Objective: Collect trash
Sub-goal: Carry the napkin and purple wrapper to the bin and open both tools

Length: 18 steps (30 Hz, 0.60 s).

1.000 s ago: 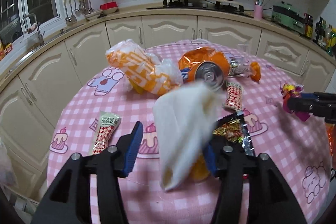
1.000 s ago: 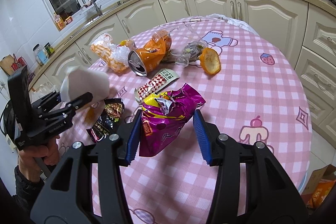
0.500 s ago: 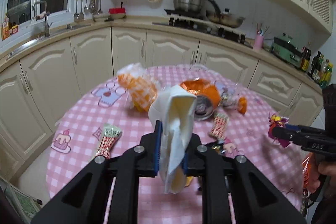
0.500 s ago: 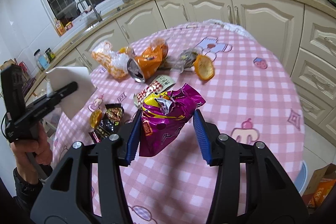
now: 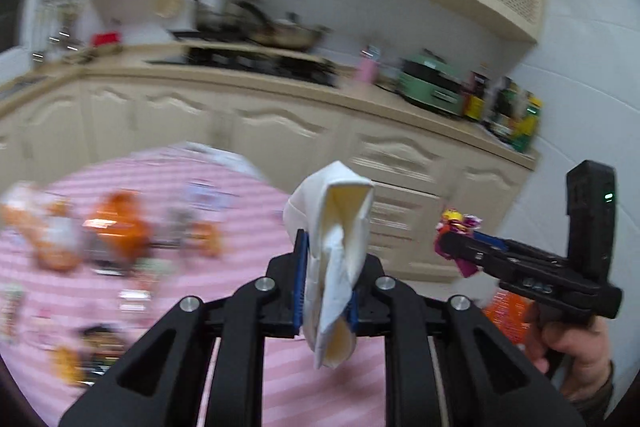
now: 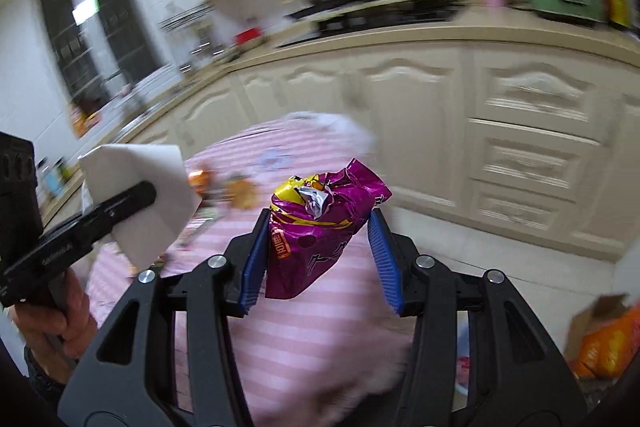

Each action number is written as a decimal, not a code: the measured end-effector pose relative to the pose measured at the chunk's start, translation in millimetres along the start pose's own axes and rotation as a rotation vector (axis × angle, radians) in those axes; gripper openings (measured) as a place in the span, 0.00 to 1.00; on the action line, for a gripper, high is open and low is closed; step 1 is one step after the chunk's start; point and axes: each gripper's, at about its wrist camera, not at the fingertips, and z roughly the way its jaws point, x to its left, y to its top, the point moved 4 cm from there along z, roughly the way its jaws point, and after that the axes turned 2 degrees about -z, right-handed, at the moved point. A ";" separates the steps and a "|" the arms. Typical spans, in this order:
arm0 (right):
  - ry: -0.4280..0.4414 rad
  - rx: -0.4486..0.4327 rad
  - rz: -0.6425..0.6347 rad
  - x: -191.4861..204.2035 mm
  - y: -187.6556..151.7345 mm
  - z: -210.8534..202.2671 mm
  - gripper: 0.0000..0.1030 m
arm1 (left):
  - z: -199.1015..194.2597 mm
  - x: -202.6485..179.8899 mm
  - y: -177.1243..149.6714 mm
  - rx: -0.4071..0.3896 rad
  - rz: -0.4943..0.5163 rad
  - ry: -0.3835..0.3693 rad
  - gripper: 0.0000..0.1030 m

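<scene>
Left wrist: one napkin (image 5: 338, 259); one purple wrapper (image 6: 320, 227).

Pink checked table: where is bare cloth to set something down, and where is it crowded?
Bare cloth lies in the near strip under the right gripper and toward the cabinet-side edge. Crowded: the far left, around the blurred orange wrappers and the packets below them.

Motion blur wrecks both views. The trash left on the pink table (image 5: 256, 367) at 9 o'clock is just orange smears (image 5: 116, 231), can't tell what's what. Pots on the stove (image 5: 256, 23) are mush too, and an orange bag (image 6: 608, 347) gets cut off at 4 o'clock.
</scene>
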 end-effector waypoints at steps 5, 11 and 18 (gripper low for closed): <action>-0.156 0.051 0.160 -116.1 -35.2 -17.5 0.46 | 75.5 -86.1 -28.0 0.138 0.020 -0.130 0.15; -0.245 0.202 0.380 -233.8 -115.0 3.5 0.46 | 177.1 -160.8 -95.1 0.369 0.032 -0.165 0.15; -0.204 0.331 0.535 -287.5 -175.4 55.8 0.46 | 273.7 -179.6 -169.8 0.579 0.032 -0.120 0.16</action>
